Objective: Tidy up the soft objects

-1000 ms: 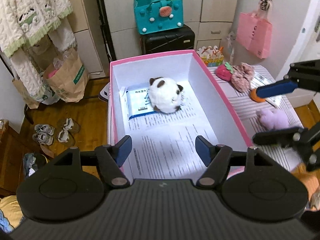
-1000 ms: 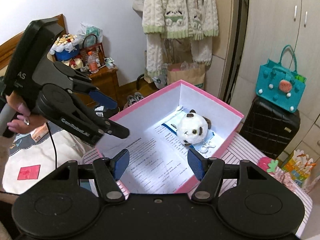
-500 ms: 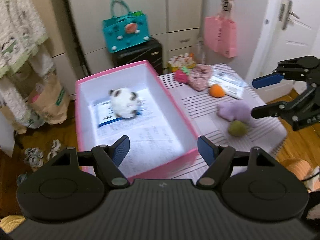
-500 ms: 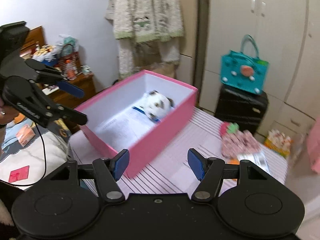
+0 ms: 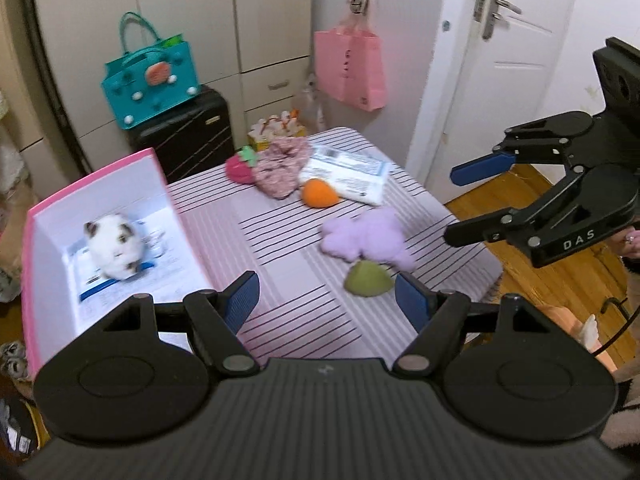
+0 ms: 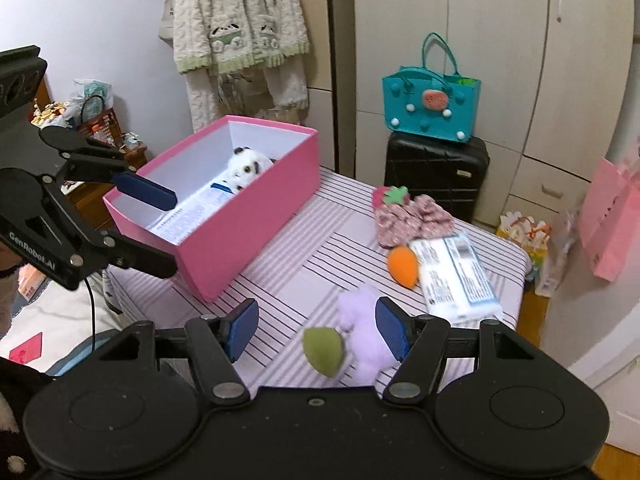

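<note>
Both grippers off box (empty-jawed), over toys

Six soft toys, one box

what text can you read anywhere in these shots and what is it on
"DAS": white letters on the body of the right gripper, seen from the left wrist.
"GenRobot.AI": white letters on the body of the left gripper, seen from the right wrist.
Too small or blurred to read: the printed sheet lining the pink box, the wipes pack label, the marks on the pink paper bag.
</note>
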`<control>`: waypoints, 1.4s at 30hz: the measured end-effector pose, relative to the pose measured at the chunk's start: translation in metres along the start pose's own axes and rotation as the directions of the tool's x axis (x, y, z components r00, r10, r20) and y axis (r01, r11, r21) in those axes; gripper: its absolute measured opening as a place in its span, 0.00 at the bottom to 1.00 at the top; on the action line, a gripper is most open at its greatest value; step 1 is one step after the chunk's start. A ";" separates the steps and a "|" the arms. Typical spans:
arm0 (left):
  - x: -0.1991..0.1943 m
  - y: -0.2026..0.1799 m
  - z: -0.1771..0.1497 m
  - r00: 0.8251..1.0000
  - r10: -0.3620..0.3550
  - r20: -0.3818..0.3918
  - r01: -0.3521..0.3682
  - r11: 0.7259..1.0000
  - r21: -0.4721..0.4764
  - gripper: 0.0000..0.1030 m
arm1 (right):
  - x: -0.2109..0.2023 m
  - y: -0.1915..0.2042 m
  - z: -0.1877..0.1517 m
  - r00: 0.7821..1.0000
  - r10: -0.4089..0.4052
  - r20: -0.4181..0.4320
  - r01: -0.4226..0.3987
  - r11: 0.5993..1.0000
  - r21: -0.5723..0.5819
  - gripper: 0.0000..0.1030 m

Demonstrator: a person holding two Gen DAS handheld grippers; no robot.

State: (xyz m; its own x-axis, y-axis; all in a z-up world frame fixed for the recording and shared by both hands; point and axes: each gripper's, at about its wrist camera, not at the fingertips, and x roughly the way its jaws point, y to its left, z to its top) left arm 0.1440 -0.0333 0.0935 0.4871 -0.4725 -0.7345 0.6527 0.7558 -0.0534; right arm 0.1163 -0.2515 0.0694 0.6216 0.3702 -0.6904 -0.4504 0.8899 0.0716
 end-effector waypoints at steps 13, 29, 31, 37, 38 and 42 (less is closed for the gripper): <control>0.088 -0.038 -0.007 0.995 -0.054 -0.084 0.055 0.998 0.010 0.72 | 0.039 -0.049 -0.024 1.000 -0.001 0.014 0.001 1.000 -0.010 0.68; 0.158 -0.044 -0.043 1.000 0.000 -0.001 0.000 0.995 -0.097 0.72 | 0.108 -0.082 -0.030 0.999 0.033 0.037 -0.029 0.995 -0.098 0.68; 0.162 -0.047 -0.045 1.000 -0.013 0.000 0.013 0.997 -0.076 0.72 | 0.114 -0.083 -0.027 0.999 0.032 0.043 -0.028 0.995 -0.097 0.68; 0.174 -0.051 -0.046 0.999 0.041 0.003 -0.041 0.998 -0.049 0.72 | 0.134 -0.093 -0.016 0.998 0.016 0.054 -0.013 0.998 -0.053 0.68; 0.176 -0.050 -0.046 0.998 0.055 0.008 -0.055 0.997 -0.055 0.72 | 0.136 -0.098 -0.013 0.998 0.010 0.058 -0.009 1.000 -0.022 0.68; 0.175 -0.049 -0.046 0.992 0.108 0.067 -0.104 0.993 -0.055 0.72 | 0.145 -0.115 -0.007 0.995 0.033 0.090 -0.039 0.997 0.067 0.67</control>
State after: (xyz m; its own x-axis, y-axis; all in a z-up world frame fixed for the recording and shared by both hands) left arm 0.1709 -0.1318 -0.0637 0.5923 -0.4174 -0.6892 0.5654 0.8247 -0.0136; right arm 0.2534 -0.3018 -0.0436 0.6615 0.4217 -0.6202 -0.4303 0.8907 0.1467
